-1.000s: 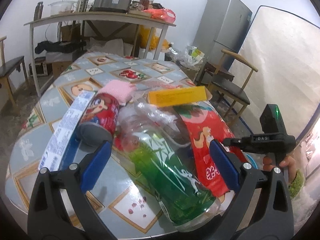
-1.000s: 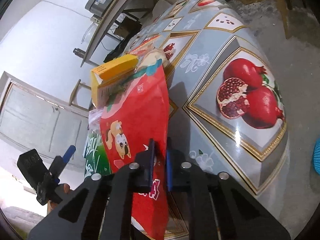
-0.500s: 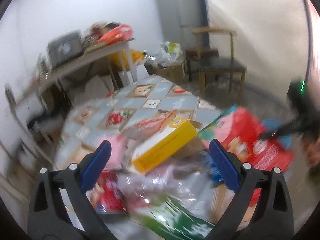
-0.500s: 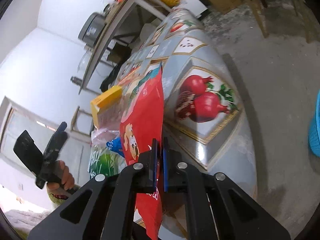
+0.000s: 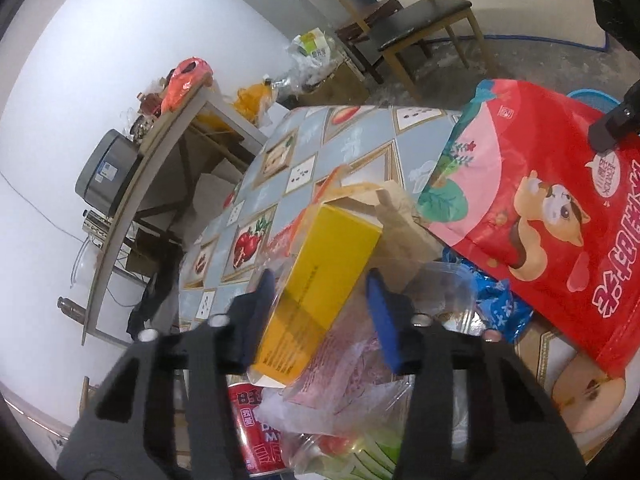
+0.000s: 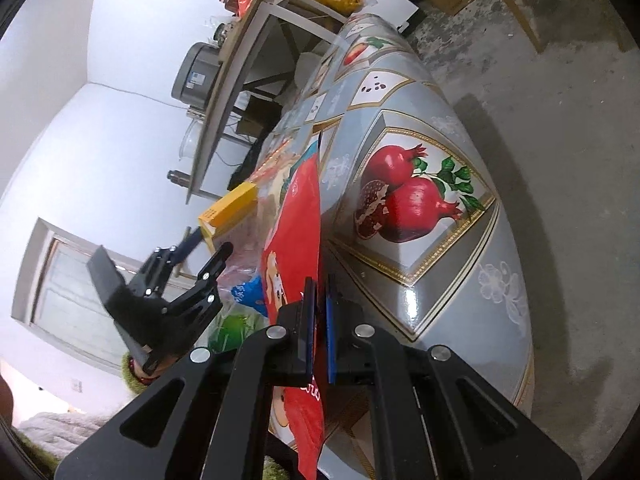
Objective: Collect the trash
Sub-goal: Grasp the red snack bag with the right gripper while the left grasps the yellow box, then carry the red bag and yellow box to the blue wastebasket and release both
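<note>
Left fingers: the left gripper has just been closing, with the yellow box between its blue pads. The left pad lies against the box's side; the right pad shows a sliver of gap, so a firm clamp cannot be told.
Right fingers: the right gripper is pinched almost fully together on the red snack bag, whose edge runs up between the pads towards 12 o'clock.
Yellow box: tilted, its open flap end pointing to 1 o'clock in the left wrist view, resting on crumpled clear plastic.
Red snack bag: in the left wrist view it fills the 3 o'clock side, squirrel print facing up, lifted edge-on above the table.
Other trash: a red can at 6 o'clock under the plastic; a green-labelled bottle beside it; a blue wrapper between the box and the bag.
Table: patterned fruit-print cloth, a pomegranate panel at 2 o'clock of the right gripper.
Background: a side table at 9 o'clock with a grey appliance; a wooden chair at 1 o'clock.
</note>
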`<state>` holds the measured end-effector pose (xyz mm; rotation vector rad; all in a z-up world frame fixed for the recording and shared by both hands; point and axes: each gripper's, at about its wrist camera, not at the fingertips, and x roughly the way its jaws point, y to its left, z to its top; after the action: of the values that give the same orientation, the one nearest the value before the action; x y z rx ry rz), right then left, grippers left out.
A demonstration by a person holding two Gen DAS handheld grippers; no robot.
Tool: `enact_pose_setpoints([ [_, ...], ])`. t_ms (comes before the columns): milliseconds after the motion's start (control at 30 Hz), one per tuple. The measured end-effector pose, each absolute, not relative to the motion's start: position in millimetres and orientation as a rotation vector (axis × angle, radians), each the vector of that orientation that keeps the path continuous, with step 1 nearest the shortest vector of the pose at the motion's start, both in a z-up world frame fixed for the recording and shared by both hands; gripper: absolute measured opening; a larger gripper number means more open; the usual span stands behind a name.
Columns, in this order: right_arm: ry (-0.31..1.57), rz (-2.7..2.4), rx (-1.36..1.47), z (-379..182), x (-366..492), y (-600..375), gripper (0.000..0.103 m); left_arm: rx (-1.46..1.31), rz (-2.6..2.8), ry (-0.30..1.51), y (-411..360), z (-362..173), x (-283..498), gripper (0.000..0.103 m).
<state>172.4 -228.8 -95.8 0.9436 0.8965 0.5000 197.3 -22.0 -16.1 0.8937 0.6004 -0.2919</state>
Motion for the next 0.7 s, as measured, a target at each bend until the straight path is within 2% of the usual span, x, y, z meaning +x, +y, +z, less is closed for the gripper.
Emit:
enact_pose_setpoints([
  [133, 0.867, 0.549, 0.975, -95.2, 172.0, -229.7, 0.005, 0.899, -0.283, 0.579, -22.3, -11.9, 194.1, 0.032],
  [700, 0.757, 0.676, 1.0, -54.9, 155.7, -219.5, 0.003, 0.784, -0.253, 0.441, -7.2, 42.9, 151.7, 0.03],
])
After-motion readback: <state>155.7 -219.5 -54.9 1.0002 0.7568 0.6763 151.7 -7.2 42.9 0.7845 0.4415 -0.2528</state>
